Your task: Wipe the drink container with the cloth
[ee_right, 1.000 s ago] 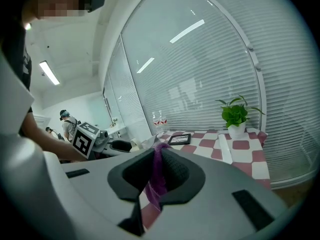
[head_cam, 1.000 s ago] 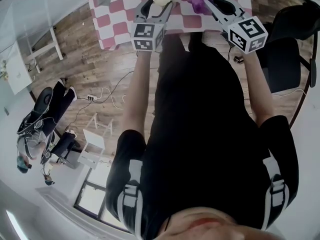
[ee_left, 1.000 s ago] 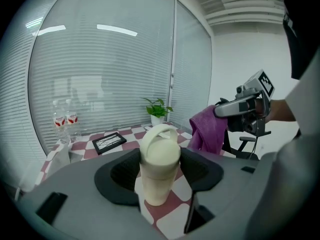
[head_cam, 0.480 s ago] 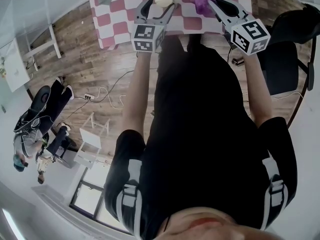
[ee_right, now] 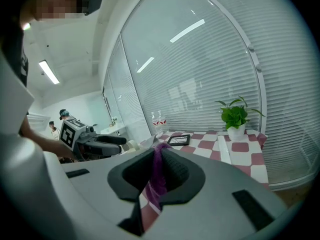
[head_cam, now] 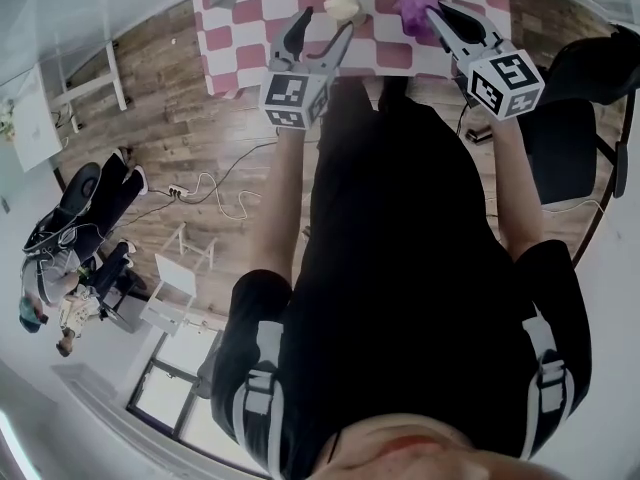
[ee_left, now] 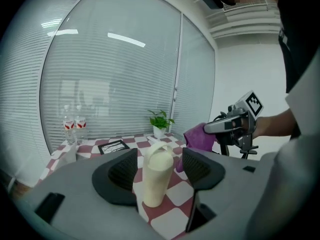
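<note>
Fingers (head_cam: 292,40) of the left gripper (head_cam: 325,25) stand apart in the head view, having just been opening. Their tips sit either side of the cream drink container (head_cam: 343,6), upright on the checked table (head_cam: 250,28). The right gripper (head_cam: 438,14) holds a purple cloth (head_cam: 410,1) just beside it. In the left gripper view, the container stands between the two fingers, and neither seems to press it. In the right gripper view, the jaws are clamped on the cloth, which hangs below them. To do this step well, I judge the left jaws should close squarely on the container's lower body. The cloth can then go flat against its side, stroking lightly so nothing tips.
</note>
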Demonstrator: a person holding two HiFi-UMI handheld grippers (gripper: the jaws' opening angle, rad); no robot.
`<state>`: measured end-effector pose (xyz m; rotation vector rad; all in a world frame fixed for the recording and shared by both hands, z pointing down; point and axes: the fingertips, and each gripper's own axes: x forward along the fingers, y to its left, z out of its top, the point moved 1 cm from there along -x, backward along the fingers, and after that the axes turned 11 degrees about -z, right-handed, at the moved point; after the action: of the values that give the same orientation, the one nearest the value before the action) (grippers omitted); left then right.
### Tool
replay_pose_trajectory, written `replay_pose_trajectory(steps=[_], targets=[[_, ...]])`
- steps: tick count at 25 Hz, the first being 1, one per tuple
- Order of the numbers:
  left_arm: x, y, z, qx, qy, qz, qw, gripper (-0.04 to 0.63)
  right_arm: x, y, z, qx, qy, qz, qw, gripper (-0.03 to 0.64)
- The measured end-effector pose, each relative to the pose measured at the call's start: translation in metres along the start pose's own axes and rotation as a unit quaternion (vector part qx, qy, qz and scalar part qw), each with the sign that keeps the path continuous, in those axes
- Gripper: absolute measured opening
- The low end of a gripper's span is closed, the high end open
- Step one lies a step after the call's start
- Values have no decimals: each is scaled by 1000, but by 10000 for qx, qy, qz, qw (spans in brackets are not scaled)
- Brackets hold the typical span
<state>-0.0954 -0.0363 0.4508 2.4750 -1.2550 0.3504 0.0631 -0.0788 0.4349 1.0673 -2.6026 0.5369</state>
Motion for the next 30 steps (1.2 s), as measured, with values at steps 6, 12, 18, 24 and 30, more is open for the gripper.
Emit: replay_pose_trajectory(steps=[6, 12, 18, 24, 30], targets=[[-16, -3, 36, 188, 23, 101, 9998, 271, 4, 7, 22, -197, -166, 47, 9997, 56], [-39, -6, 86, 365, -525, 222, 9977, 173, 0, 21, 61, -360, -455, 152, 9982, 57], [-61, 3, 121, 205, -1030, 344, 9939, 72, -17, 45, 113, -599, -963, 377, 9928, 57], [-69, 5, 137, 131, -1162, 273, 9928, 41, -37, 57, 150, -679, -1392, 470, 9868, 57], [-70, 5, 145, 252, -1184, 267, 9923, 37, -47, 53, 157, -584, -1617, 363, 9844, 53]])
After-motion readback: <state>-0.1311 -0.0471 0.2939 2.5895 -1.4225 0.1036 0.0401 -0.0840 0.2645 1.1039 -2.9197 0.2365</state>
